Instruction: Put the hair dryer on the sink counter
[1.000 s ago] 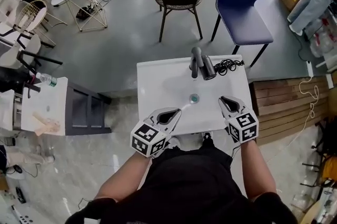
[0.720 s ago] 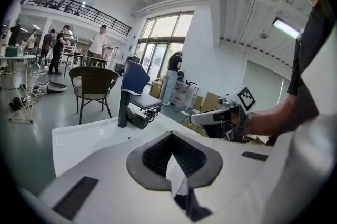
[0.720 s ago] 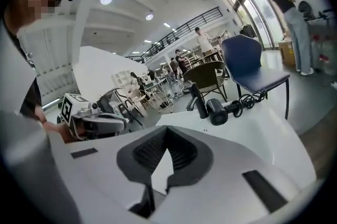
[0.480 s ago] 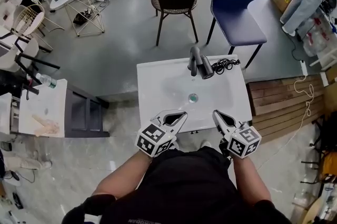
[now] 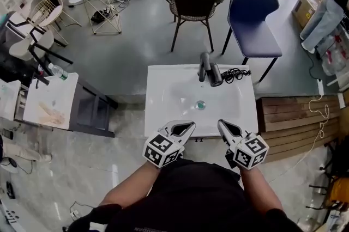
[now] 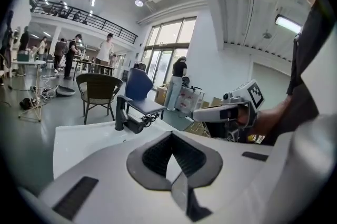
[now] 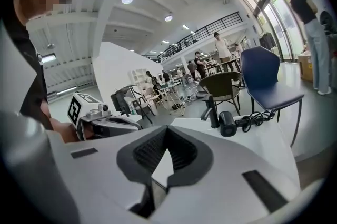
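Observation:
The dark hair dryer lies on the white sink counter just right of the black faucet, its black cord coiled beside it at the back right corner. Both gripper views show it too: hair dryer and hair dryer, each next to the faucet. My left gripper and right gripper hover at the counter's near edge, far from the dryer. Each is shut with nothing between its pads: left gripper, right gripper.
A sink basin with a drain fills the counter's middle. Behind the counter stand a wicker chair and a blue chair. A low white side table is at left and a wooden platform at right.
Both grippers have drawn back from over the basin's front to the counter's near edge and come closer together. The hair dryer has stayed by the faucet.

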`<state>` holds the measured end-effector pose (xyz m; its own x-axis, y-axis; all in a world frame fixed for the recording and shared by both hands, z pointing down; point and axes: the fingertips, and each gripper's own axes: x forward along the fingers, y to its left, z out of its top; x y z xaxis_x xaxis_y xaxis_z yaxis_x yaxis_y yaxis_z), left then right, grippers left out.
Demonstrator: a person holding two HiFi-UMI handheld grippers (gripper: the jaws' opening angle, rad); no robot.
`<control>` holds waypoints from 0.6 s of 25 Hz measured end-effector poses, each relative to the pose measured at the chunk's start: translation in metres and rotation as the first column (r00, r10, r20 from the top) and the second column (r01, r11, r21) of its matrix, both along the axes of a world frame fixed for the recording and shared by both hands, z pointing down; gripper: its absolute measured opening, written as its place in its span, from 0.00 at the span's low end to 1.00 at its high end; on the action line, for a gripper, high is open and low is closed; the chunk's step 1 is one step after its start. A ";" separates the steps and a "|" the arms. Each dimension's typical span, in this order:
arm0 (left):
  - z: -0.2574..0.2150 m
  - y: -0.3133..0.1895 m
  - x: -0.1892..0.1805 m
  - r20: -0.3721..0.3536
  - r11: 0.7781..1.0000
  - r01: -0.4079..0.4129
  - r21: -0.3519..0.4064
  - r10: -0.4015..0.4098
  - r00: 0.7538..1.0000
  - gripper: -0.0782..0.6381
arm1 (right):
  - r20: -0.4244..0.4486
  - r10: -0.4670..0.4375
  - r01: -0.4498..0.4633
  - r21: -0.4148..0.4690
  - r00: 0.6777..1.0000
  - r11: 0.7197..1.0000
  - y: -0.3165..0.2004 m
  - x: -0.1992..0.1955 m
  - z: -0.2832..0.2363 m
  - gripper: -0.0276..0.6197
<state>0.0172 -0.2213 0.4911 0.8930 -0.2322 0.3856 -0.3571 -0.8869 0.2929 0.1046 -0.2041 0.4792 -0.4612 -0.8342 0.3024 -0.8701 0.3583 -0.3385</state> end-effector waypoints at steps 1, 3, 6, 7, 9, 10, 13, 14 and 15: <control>-0.002 0.005 0.005 -0.005 1.000 0.009 0.004 -0.009 1.000 0.11 | -0.002 -0.016 0.016 0.004 1.000 1.000 0.006 0.002 -0.001 0.05; -0.007 0.017 0.017 -0.014 1.000 0.026 0.014 -0.025 1.000 0.11 | -0.007 -0.045 0.045 0.010 0.999 0.999 0.019 0.009 -0.002 0.05; -0.012 0.033 0.029 -0.016 0.998 0.056 0.030 -0.055 0.998 0.11 | -0.022 -0.086 0.087 0.018 0.996 0.996 0.039 0.021 -0.003 0.05; -0.012 0.038 0.032 -0.014 0.997 0.068 0.032 -0.067 0.998 0.11 | -0.026 -0.096 0.097 0.021 0.995 0.995 0.046 0.025 -0.003 0.05; -0.012 0.050 0.038 -0.008 0.996 0.087 0.034 -0.087 0.996 0.11 | -0.025 -0.107 0.108 0.023 0.994 0.994 0.061 0.036 -0.004 0.05; -0.012 0.057 0.042 -0.005 0.995 0.094 0.034 -0.094 0.996 0.11 | -0.024 -0.110 0.111 0.023 0.994 0.994 0.068 0.041 -0.004 0.05; -0.014 0.077 0.054 -0.001 0.994 0.107 0.031 -0.107 0.994 0.11 | -0.032 -0.118 0.119 0.027 0.992 0.993 0.090 0.056 -0.005 0.05; -0.014 0.084 0.058 -0.004 0.994 0.111 0.025 -0.111 0.994 0.11 | -0.038 -0.120 0.122 0.029 0.992 0.992 0.097 0.060 -0.005 0.05; -0.015 0.091 0.062 -0.008 0.993 0.115 0.019 -0.115 0.993 0.11 | -0.041 -0.123 0.125 0.030 0.992 0.992 0.104 0.063 -0.004 0.05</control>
